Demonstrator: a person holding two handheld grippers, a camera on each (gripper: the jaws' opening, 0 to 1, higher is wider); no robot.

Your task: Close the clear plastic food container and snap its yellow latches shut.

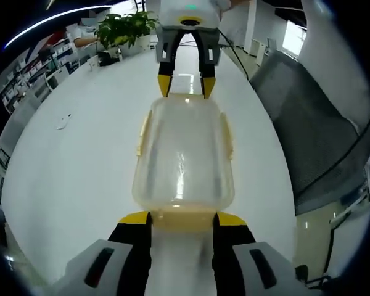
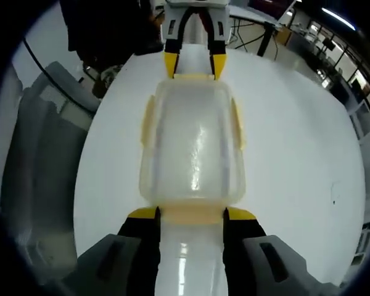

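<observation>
Left gripper at 6 o'clock, jaws spread around yellow end latch | clear container lidded on white table | right gripper at 12 o'clock, jaws likewise apart at far latch

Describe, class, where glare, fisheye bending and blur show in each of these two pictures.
Left gripper view: glare streaks down the lid of the clear container and a bright patch sits on the white table near the right tool; the table edge bows; the plant looks soft. Right gripper view: a bright streak runs along the lid; the table rim curves sharply; the left tool stays sharp.
</observation>
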